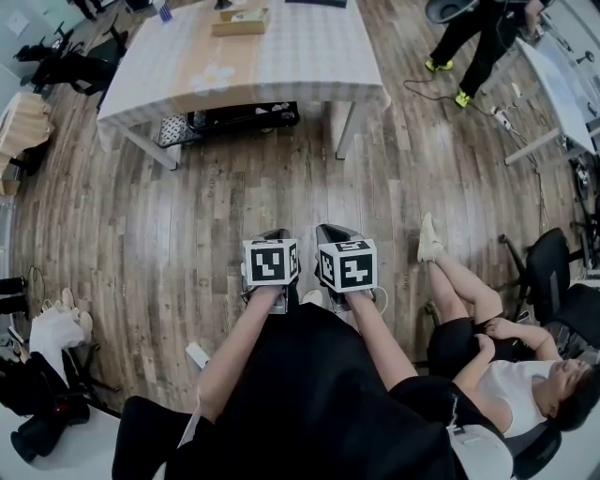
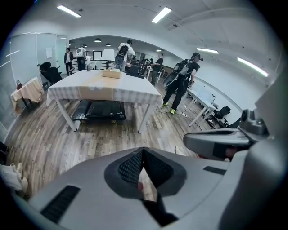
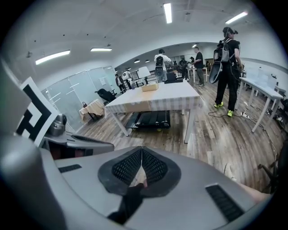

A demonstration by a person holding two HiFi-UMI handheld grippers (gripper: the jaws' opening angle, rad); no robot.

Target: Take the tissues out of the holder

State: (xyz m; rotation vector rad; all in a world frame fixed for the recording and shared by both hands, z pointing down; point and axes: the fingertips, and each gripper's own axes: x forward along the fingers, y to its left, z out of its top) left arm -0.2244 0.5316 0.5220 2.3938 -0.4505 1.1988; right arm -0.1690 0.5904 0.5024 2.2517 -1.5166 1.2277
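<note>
Bright, even indoor light from long ceiling strip lights (image 3: 168, 12), soft shadow beneath the table (image 1: 300, 56), faint sheen on the wood floor (image 1: 234, 202), strong fisheye bending and black corners in both gripper views, close foreground soft, distant figures slightly blurred.

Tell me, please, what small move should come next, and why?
Probably step toward the table: the tan box on it lies far across the floor, while the left gripper and right gripper are both shut and empty.

Open-plan lab: wood floor (image 1: 234, 216), covered table (image 1: 281, 56), office chairs (image 1: 548, 272), strip lights (image 2: 162, 14)
</note>
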